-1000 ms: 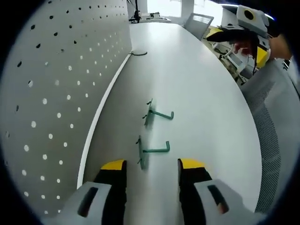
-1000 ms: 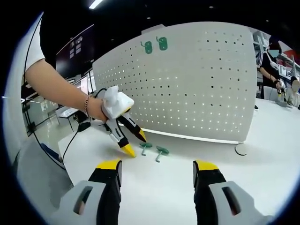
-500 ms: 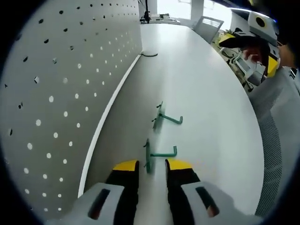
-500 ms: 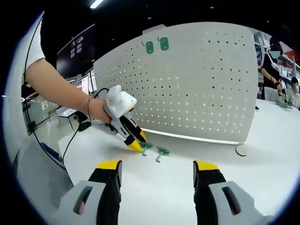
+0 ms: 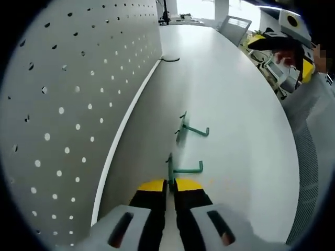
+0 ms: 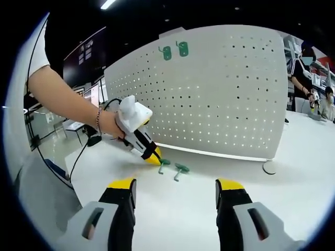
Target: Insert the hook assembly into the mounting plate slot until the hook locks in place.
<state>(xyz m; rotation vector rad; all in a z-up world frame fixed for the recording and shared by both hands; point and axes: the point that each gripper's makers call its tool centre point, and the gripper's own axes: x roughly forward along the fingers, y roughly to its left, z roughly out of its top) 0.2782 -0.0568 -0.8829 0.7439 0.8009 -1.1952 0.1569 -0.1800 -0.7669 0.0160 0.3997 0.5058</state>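
Two green hook assemblies lie on the white table beside the pegboard. In the left gripper view the near hook (image 5: pixel 180 170) stands with its flat base plate pinched between the yellow tips of my left gripper (image 5: pixel 169 185), which is shut on it. The far hook (image 5: pixel 191 128) lies free a little beyond. In the right gripper view the left gripper (image 6: pixel 153 157) touches the near hook (image 6: pixel 163 165), with the far hook (image 6: pixel 180 169) to its right. My right gripper (image 6: pixel 175 189) hangs open above the table, well short of both. The white pegboard (image 6: pixel 209 99) carries two green hooks (image 6: pixel 174 50) near its top edge.
A dark cable loop (image 5: pixel 168 59) lies on the table by the pegboard's foot. A person's forearm (image 6: pixel 63 97) holds the left gripper. Chairs and cluttered benches (image 5: pixel 272 52) stand past the table's far edge. Other people (image 6: pixel 306 68) stand at the right.
My left gripper moved forward and its jaws went from wide open to shut on the near hook's base plate. The right gripper stayed still and open.
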